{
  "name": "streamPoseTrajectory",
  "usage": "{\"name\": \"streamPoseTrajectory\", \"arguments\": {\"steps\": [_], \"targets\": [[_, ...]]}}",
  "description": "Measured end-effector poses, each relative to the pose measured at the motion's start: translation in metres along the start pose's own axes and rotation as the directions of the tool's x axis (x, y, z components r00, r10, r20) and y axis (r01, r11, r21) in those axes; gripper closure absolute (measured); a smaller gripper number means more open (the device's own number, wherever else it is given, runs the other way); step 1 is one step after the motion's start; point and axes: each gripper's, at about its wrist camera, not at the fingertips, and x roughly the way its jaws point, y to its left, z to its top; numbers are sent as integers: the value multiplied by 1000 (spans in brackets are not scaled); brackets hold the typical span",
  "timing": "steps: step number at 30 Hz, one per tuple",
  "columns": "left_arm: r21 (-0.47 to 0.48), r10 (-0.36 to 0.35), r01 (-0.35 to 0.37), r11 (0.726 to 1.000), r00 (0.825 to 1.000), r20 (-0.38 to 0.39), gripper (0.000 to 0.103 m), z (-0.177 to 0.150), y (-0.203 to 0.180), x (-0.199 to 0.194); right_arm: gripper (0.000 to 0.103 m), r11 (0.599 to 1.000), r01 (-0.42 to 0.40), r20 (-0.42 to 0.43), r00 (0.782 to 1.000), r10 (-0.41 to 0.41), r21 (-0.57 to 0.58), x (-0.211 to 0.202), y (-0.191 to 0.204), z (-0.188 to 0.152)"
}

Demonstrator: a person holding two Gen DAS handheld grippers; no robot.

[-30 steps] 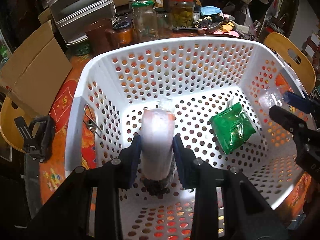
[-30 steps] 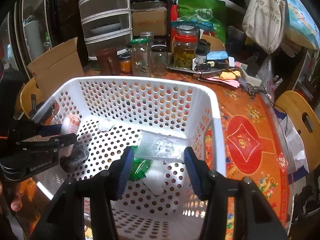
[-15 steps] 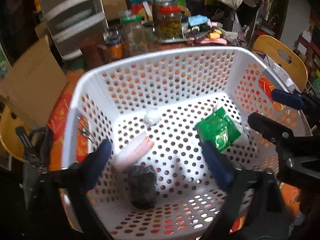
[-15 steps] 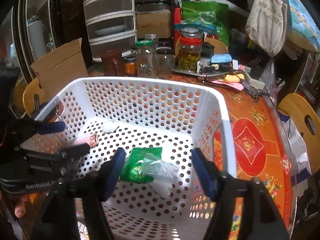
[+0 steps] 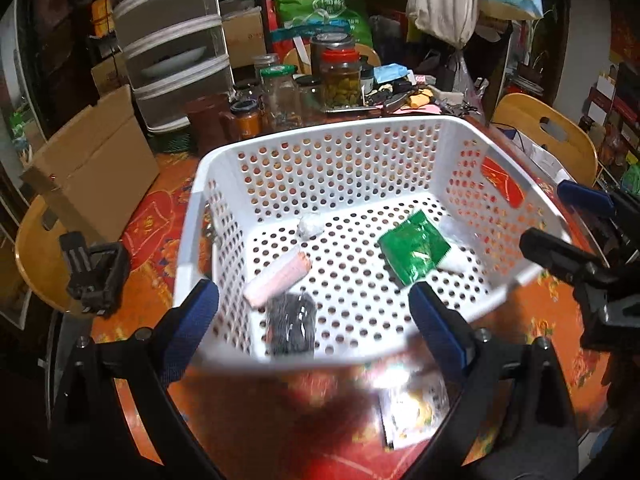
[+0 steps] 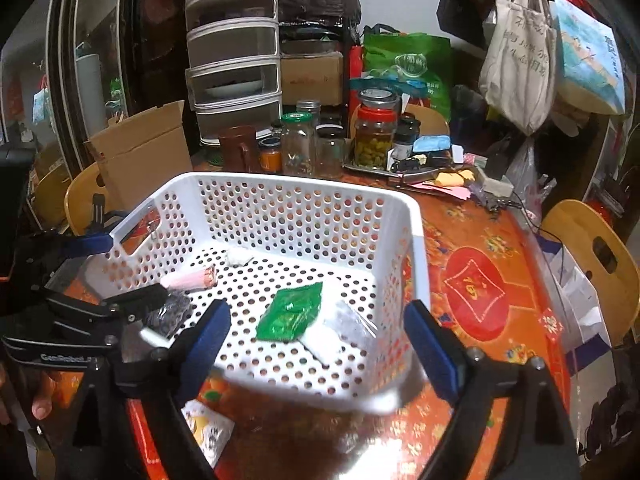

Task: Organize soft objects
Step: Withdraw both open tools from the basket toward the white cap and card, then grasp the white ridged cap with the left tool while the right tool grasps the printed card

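Left wrist view: left gripper (image 5: 316, 316) spread wide, empty; ahead, one white basket (image 5: 320, 140) holding five soft items.

Right wrist view: right gripper (image 6: 320, 336) wide, empty; one green packet (image 6: 290, 312) and one clear bag (image 6: 340, 332) lie just ahead between its fingers.

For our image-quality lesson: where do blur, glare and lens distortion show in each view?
Left wrist view: the white basket has a motion-smeared near rim, glare washes out the packet below it. Right wrist view: sharper, near rim slightly smeared; fisheye bends the drawer tower.
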Motion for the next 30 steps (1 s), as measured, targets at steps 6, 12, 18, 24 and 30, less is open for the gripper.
{"name": "streamPoseTrajectory", "arguments": {"steps": [6,12,18,24,30], "targets": [[12,-4,4,1000,999,49,2,-32,-5,-40,6,1000,4,27,1000,-4,4,-28,1,-18],[-2,-34,35,999,996,81,1,-72,-9,-69,3,1000,-14,49,999,14,4,-50,8,-41],[-12,-53,54,998,994,96,1,-127,-22,-85,1,1000,-25,40,999,24,13,-61,18,-72],[-30,-89,92,995,993,79,0,-185,-39,-83,1,998,-31,12,999,31,55,-63,18,-125],[-29,-133,135,990,989,64,0,-212,-57,-69,1,983,-87,20,996,85,160,-67,4,-175]]}}
